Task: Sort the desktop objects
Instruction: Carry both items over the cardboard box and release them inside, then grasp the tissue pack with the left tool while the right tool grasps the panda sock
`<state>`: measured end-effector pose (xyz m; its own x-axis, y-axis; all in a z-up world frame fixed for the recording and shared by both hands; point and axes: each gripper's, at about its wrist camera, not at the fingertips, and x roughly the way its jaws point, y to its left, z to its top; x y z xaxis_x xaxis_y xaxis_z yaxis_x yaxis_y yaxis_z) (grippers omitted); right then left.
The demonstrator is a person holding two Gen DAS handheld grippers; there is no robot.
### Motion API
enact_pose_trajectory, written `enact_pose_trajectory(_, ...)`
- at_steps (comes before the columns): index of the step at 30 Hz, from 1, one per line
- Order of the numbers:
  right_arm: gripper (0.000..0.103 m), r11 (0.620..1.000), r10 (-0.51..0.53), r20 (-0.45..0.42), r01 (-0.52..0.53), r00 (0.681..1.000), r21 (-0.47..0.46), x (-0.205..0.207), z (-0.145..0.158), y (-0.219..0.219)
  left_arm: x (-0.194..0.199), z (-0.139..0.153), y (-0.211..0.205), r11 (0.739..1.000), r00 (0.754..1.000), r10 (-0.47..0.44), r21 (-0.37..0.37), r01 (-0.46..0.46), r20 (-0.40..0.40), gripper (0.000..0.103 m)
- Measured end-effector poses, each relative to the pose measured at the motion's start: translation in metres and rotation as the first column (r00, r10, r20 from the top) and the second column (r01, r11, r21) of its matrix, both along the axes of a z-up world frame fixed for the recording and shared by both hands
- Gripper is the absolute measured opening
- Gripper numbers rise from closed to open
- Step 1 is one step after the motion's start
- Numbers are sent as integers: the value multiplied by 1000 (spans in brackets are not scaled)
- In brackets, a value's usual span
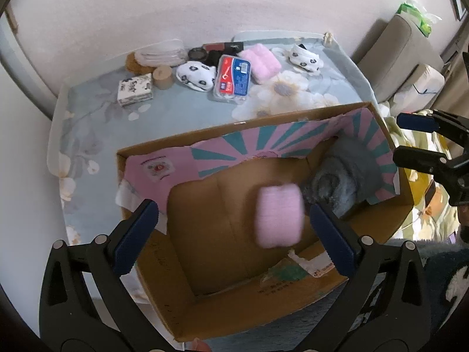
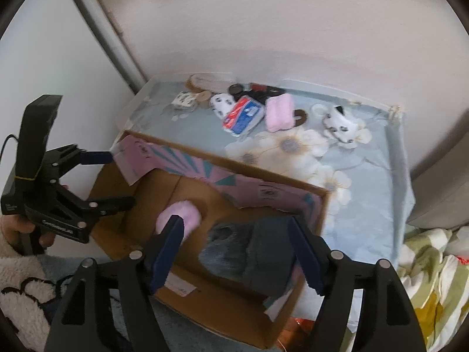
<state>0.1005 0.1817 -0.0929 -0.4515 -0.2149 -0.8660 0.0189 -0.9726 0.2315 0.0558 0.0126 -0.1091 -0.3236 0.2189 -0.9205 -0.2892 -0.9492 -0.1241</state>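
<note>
Both grippers hang spread wide over the cardboard box (image 1: 181, 316) and pinch nothing: our left gripper (image 1: 234, 234) frames the box's middle, and our right gripper (image 2: 237, 252) sits over its right end.

Inside the box we count two soft things. One pink roll (image 1: 278, 215) appears motion-blurred between the left gripper's fingers, not touched by either; whether it has reached the box floor we cannot tell. One grey fuzzy bundle (image 2: 225, 249) lies in the box's right end, just beside the pink roll.

The box stands at the near edge of the desk (image 1: 96, 111), which wears a pale blue flowered cloth. Along the far edge we count:
- one more pink roll (image 1: 262, 61)
- two white socks with black flower spots, one (image 1: 196, 76) left of the floss-pick pack and one (image 1: 304, 57) toward the far right corner
- one red-and-blue pack of floss picks (image 1: 233, 77), touching the left sock
- one patterned tissue packet (image 1: 134, 88), nearest the left edge
- one small tan cylinder (image 1: 163, 77), just beside the tissue packet
- one clear plastic container (image 1: 161, 52) behind it
</note>
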Motion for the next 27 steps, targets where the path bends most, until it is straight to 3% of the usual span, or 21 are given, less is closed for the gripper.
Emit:
enact_pose_trajectory(17,70,986,-169,-30,169,985,-3,-9,14,55,-23,32,-52,990,983,127,-42,-134,-135,103)
enact_pose_trajectory(22,70,977,-185,-125,196,975,86,-26,24,73,-53,40,-68,986,974,147,-54,-159,-171,103)
enact_pose_trajectory(24,82,976,-169,-109,182,980,118,-38,18,81,-68,40,-71,984,972,149,-66,-163,-182,103)
enact_pose_trajectory(27,82,976,-158,-66,166,985,141,-58,4,95,-91,32,-73,983,974,134,-97,-154,-185,103)
